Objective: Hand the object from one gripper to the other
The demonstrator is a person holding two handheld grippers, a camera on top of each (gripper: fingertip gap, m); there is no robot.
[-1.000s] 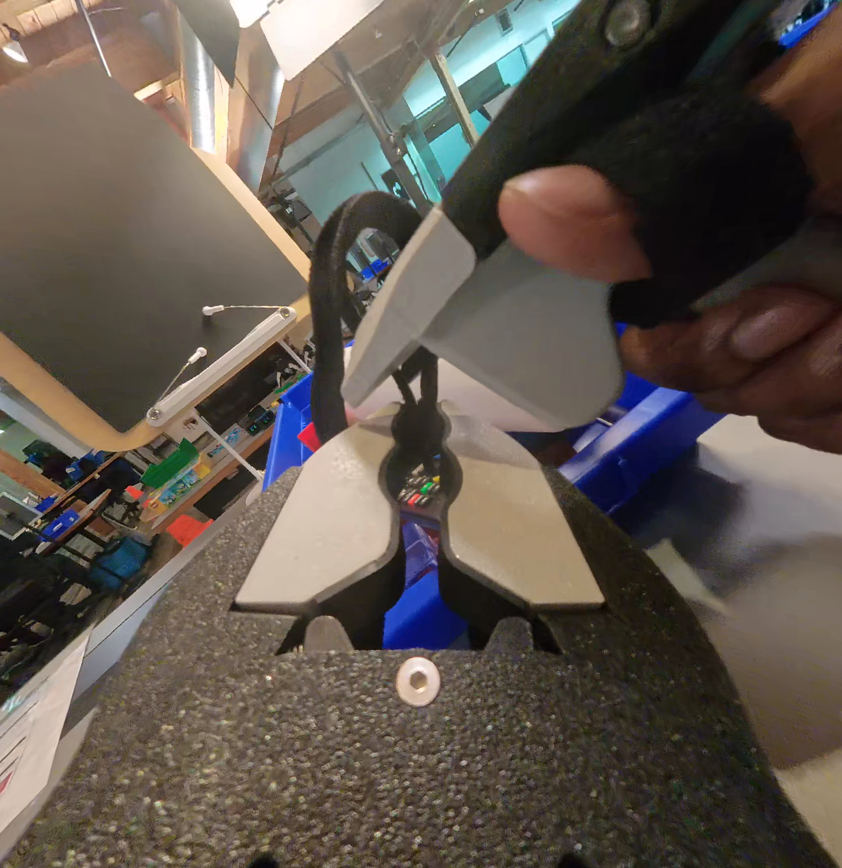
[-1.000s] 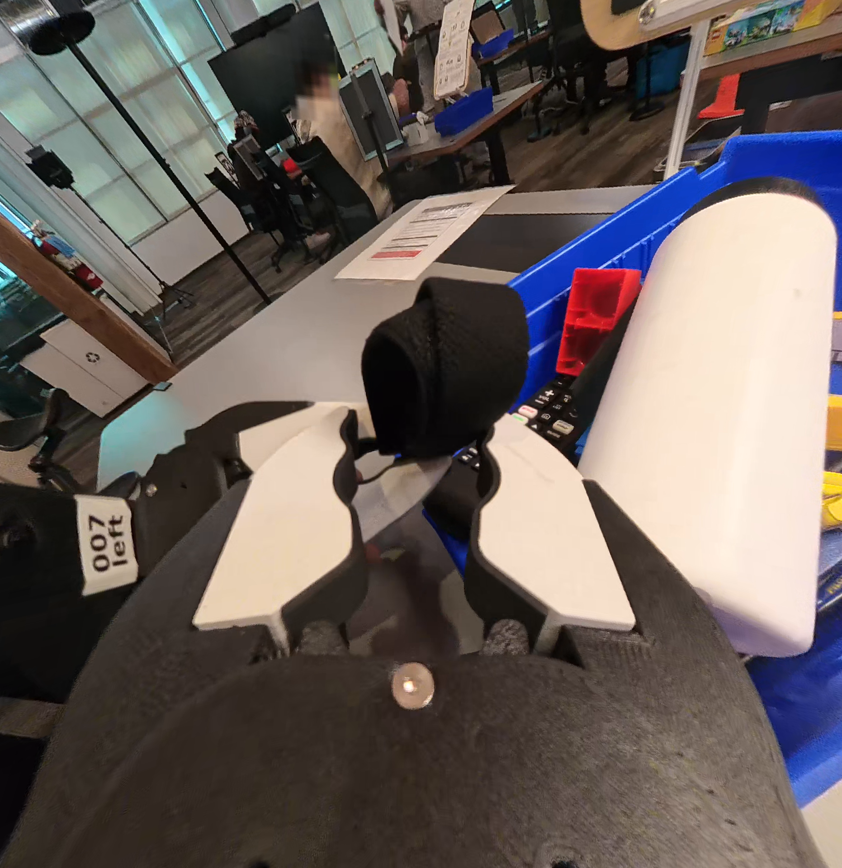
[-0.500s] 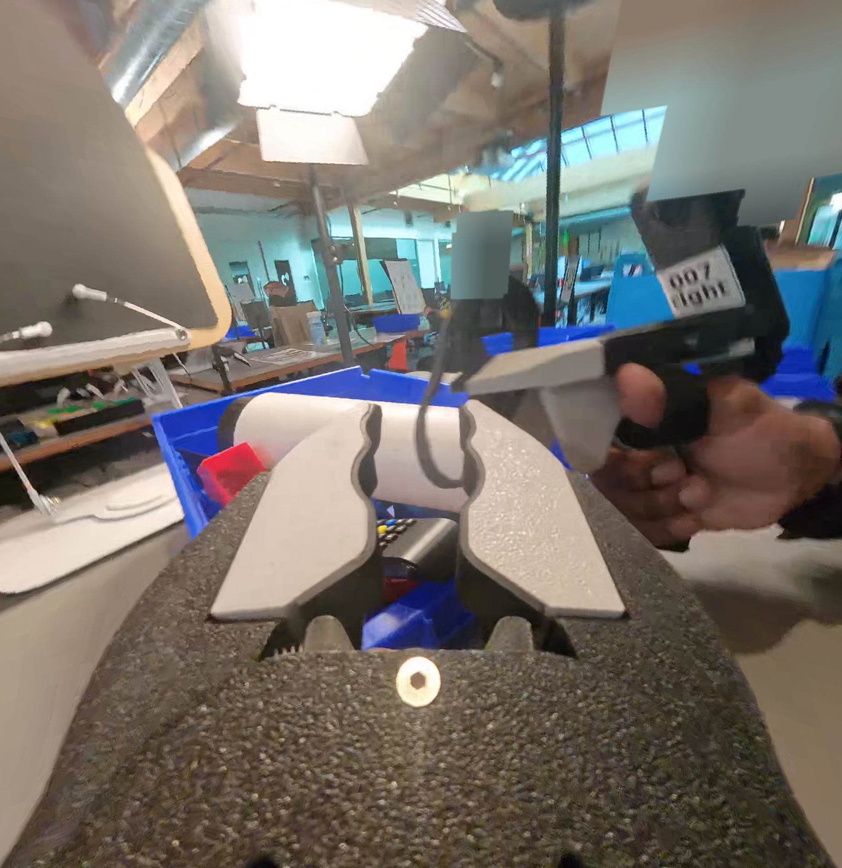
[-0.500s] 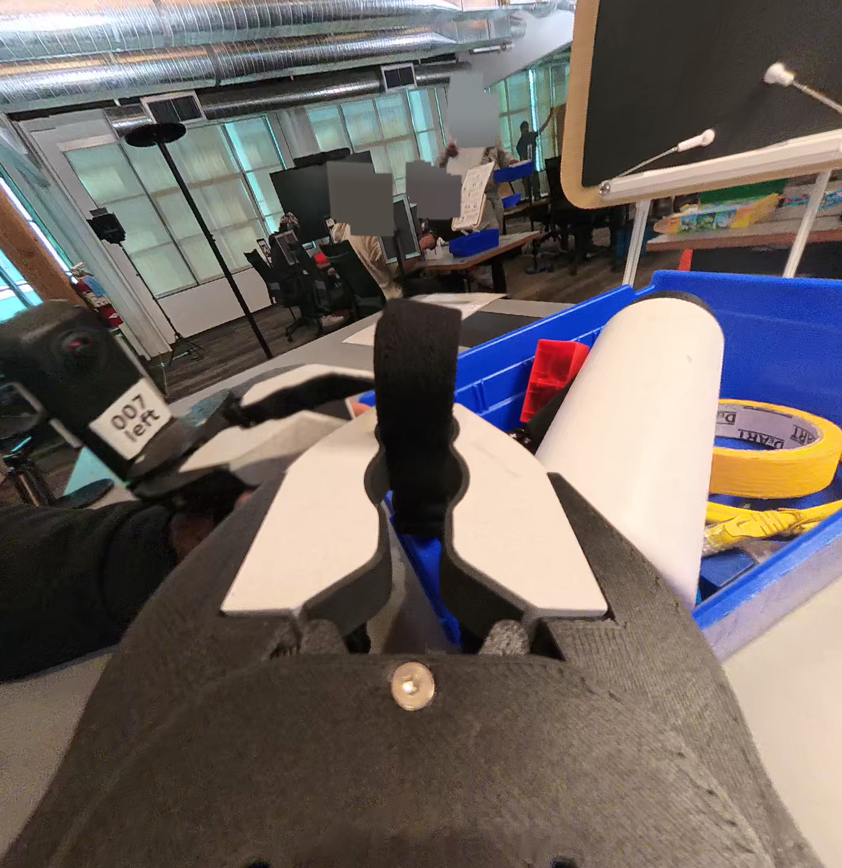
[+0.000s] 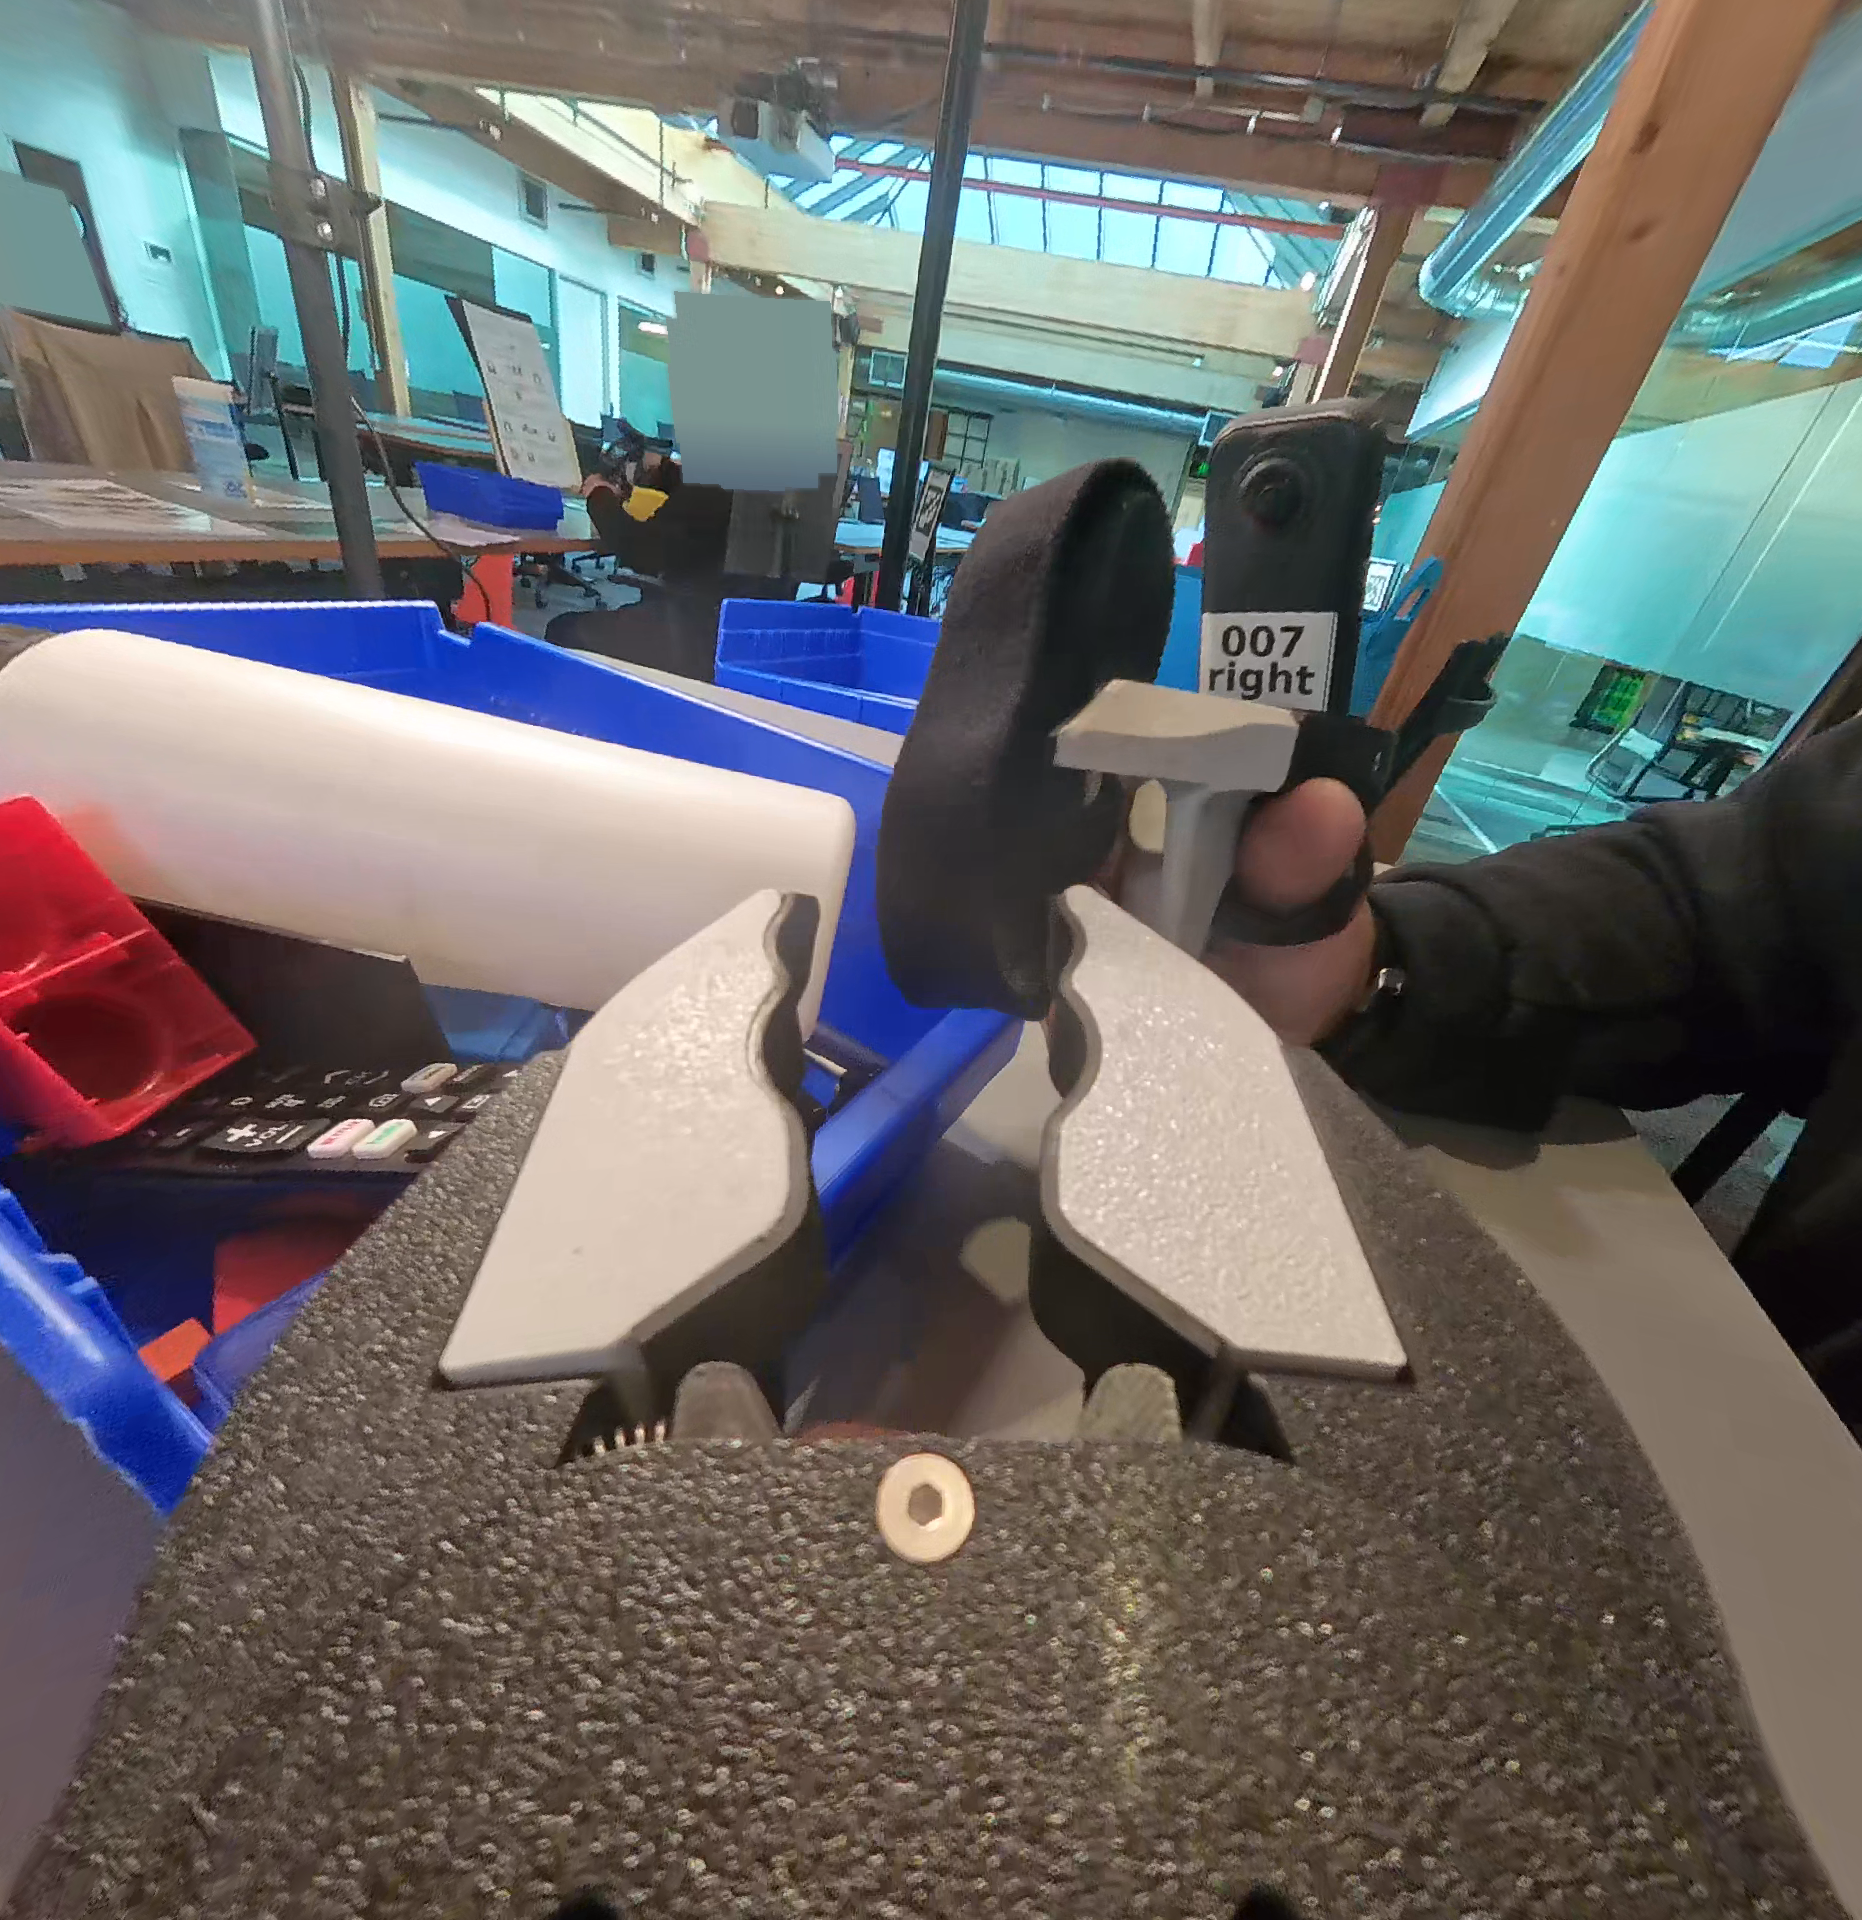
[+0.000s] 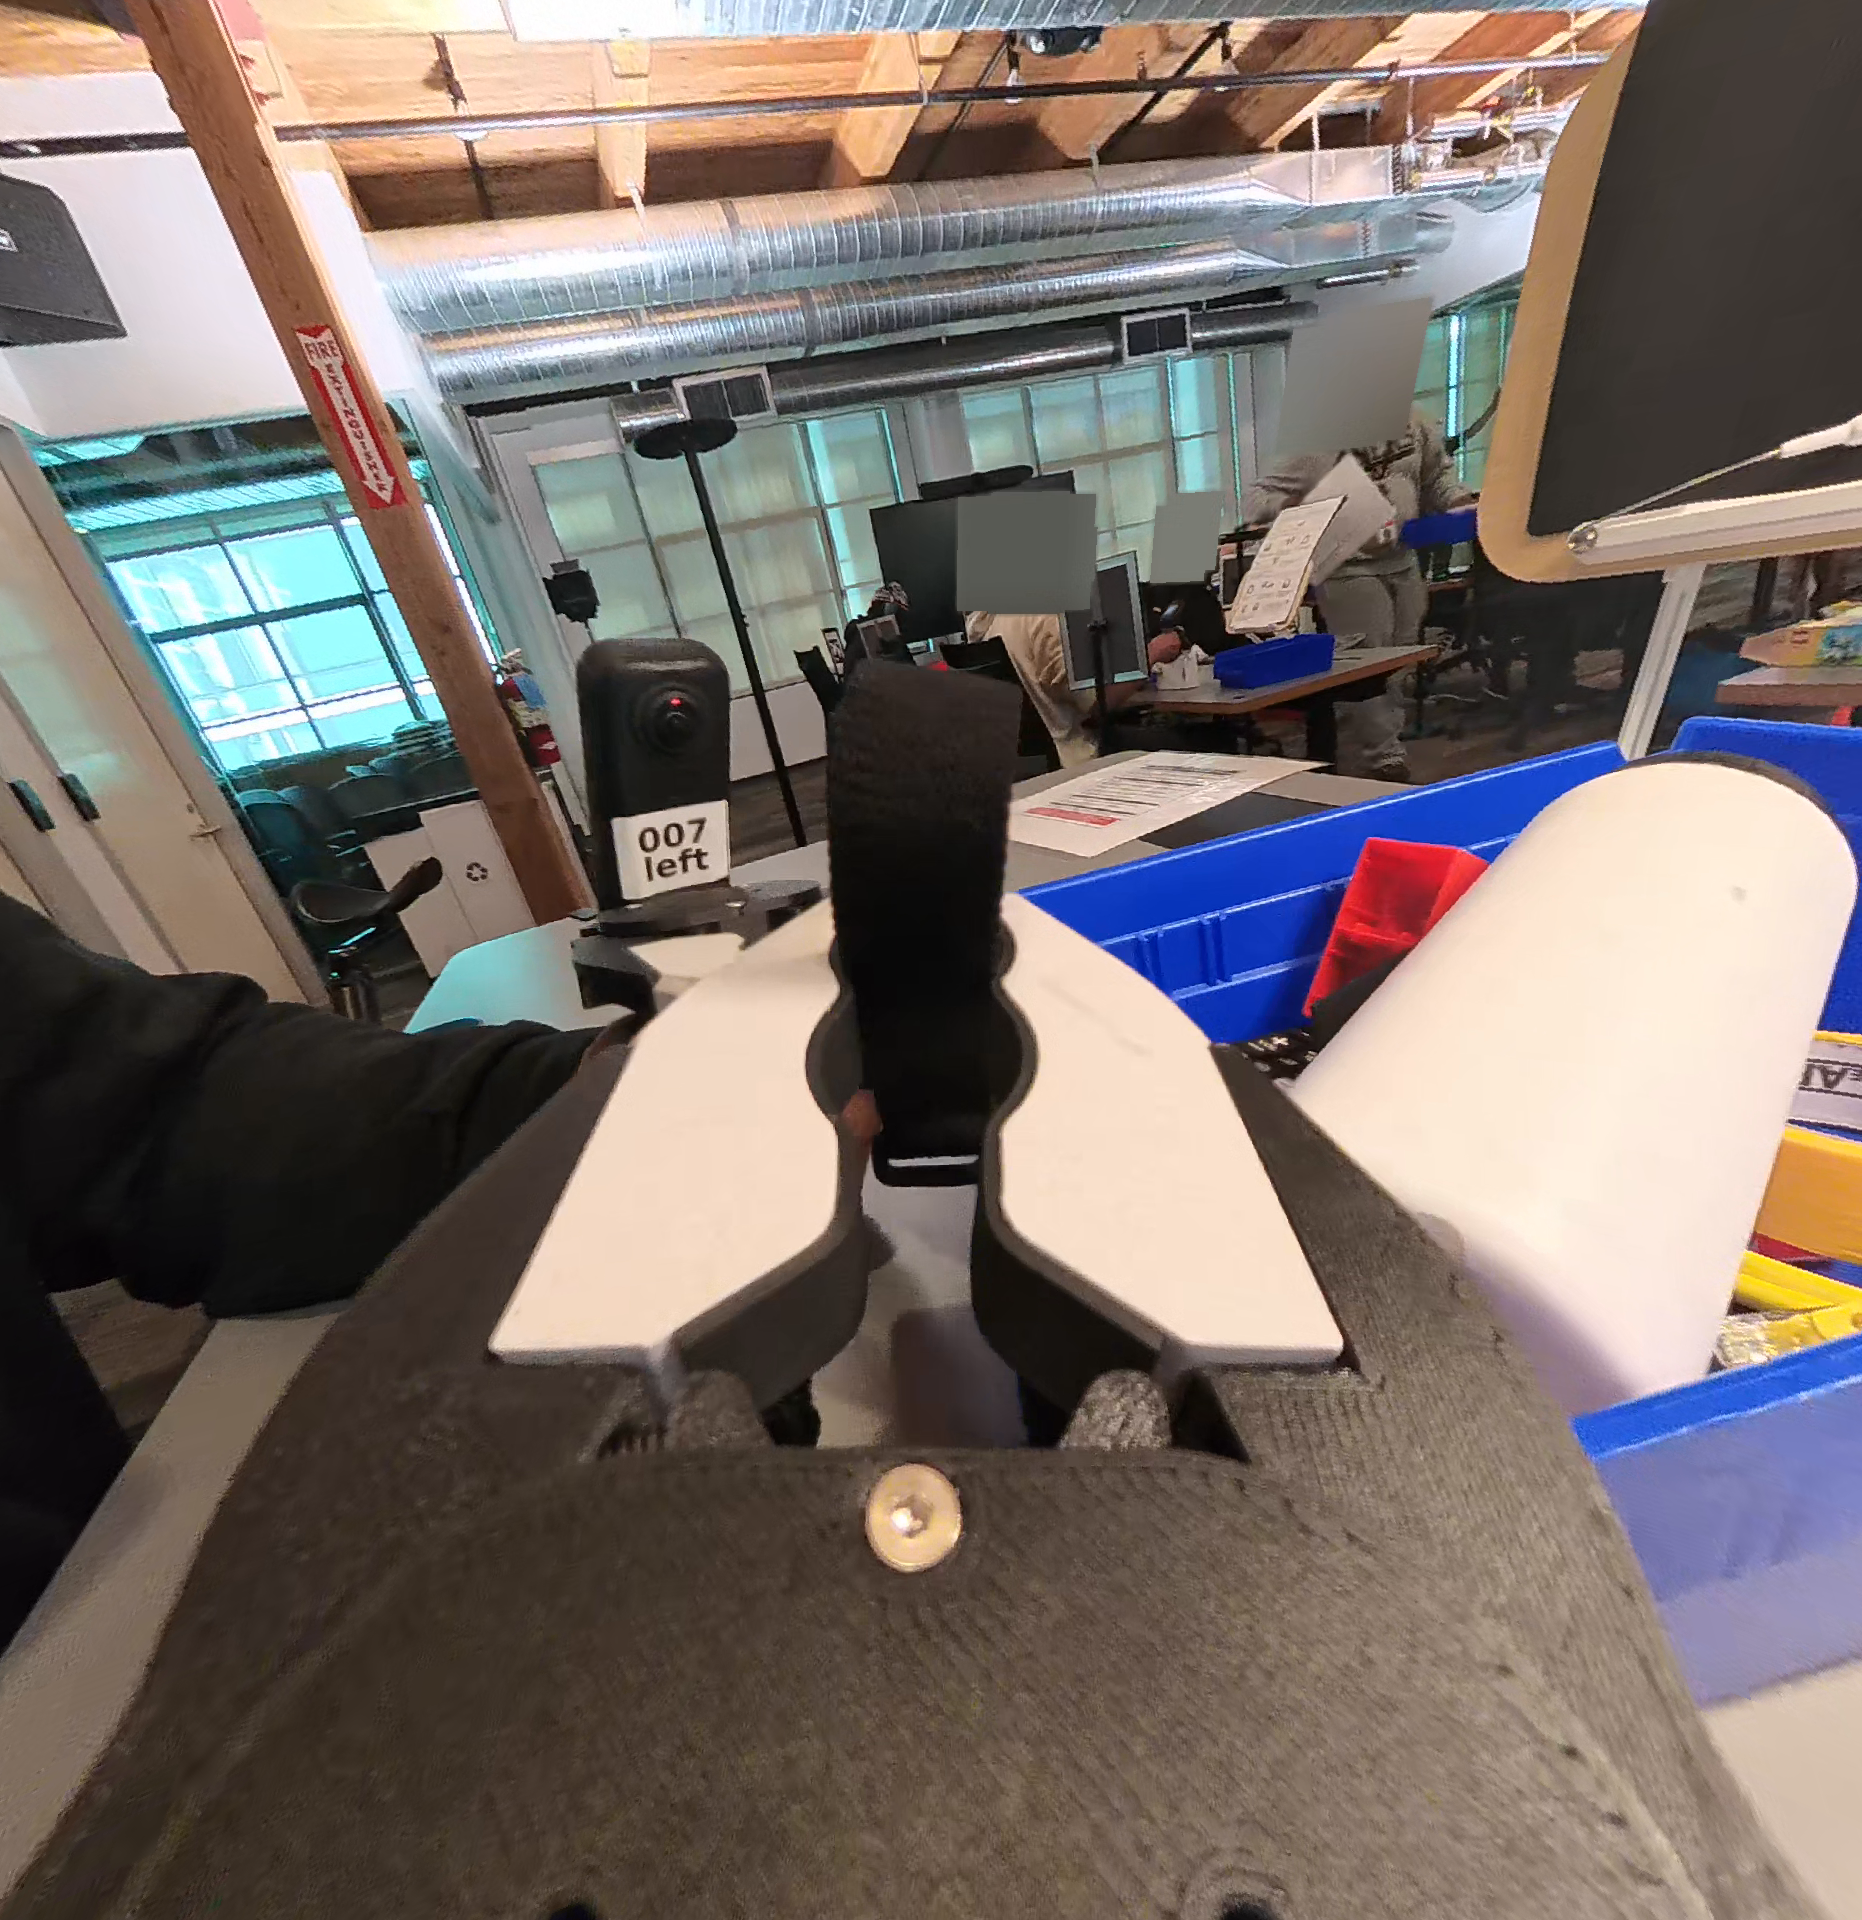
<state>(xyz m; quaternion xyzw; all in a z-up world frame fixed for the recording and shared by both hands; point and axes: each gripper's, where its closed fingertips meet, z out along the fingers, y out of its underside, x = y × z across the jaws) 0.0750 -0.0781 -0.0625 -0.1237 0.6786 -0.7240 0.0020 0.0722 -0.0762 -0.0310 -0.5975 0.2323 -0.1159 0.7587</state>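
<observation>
- Left gripper: fingers spread wide with nothing between them. The black strap loop sits just past its right fingertip, looks like it's brushing it, but it isn't pinched.
- Right gripper: squeezed tight on that strap, which sticks straight up out of the fingers. A small black buckle end hangs below the pinch point. In the left wrist view you can see this gripper coming in from the right, held by a hand in a dark sleeve.
- Going left to right in the left wrist view: red plastic block, black remote under it with coloured buttons, then a big white cylinder lying on its side, all inside a blue bin. Then the strap, then the right gripper.
- Right wrist view, left to right: dark sleeve, the left gripper partly hidden behind the right one's fingers, the strap in the middle, then the blue bin with the red block, white cylinder and a yellow roll of tape at the far right edge.
- Both grippers hover beside the bin over a grey table.
</observation>
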